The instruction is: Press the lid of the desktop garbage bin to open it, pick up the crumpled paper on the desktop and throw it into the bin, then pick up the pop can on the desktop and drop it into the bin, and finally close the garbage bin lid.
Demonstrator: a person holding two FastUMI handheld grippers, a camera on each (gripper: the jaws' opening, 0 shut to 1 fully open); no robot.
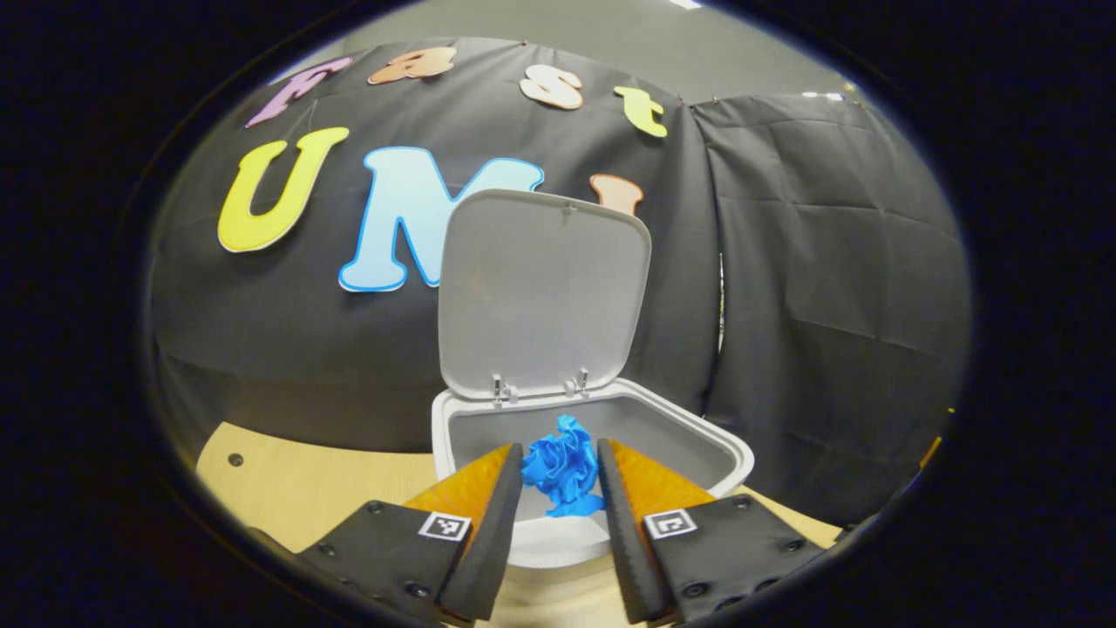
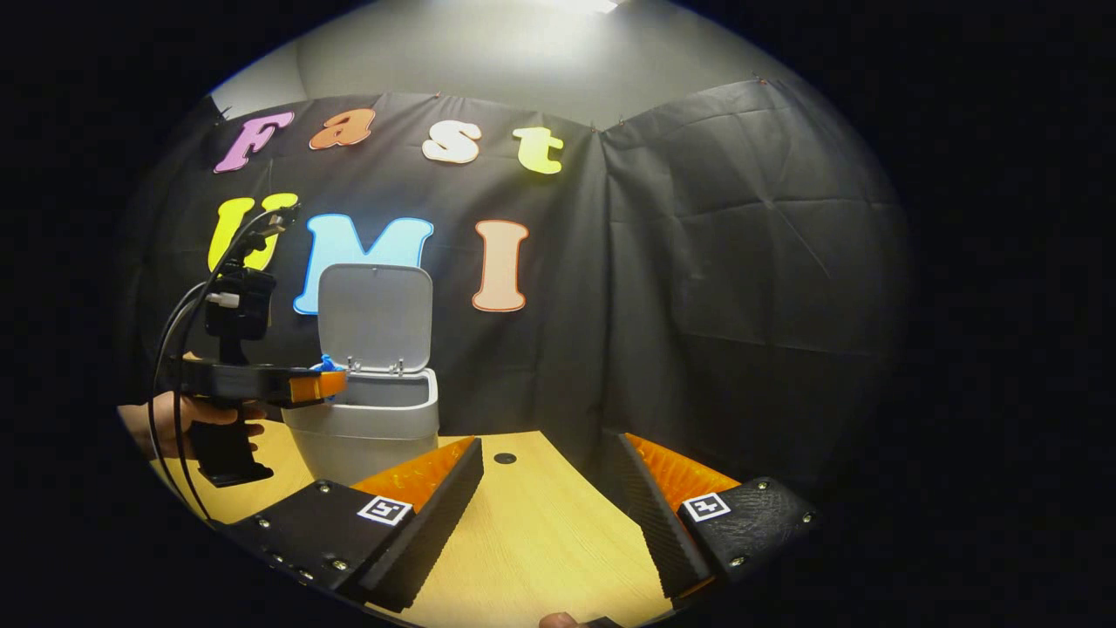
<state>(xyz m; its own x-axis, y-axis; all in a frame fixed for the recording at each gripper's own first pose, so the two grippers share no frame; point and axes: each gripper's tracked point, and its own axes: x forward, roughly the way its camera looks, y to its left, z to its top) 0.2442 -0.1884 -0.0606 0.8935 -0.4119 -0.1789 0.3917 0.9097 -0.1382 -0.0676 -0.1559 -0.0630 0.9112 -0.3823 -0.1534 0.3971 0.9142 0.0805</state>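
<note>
In the left gripper view, the left hand-held gripper (image 1: 560, 475) is pinching the blue crumpled paper (image 1: 562, 465) over the open garbage bin (image 1: 689, 436), its lid (image 1: 540, 296) standing upright. In the right gripper view, the right hand-held gripper (image 2: 547, 488) is hanging wide open and empty over the wooden worktop (image 2: 532, 532).

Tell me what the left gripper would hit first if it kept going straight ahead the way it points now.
Probably the raised lid of the bin. The left gripper, shut on the blue crumpled paper, points over the open bin toward the upright lid's inner face. Depth is hard to judge, so it might dip into the bin instead.
</note>
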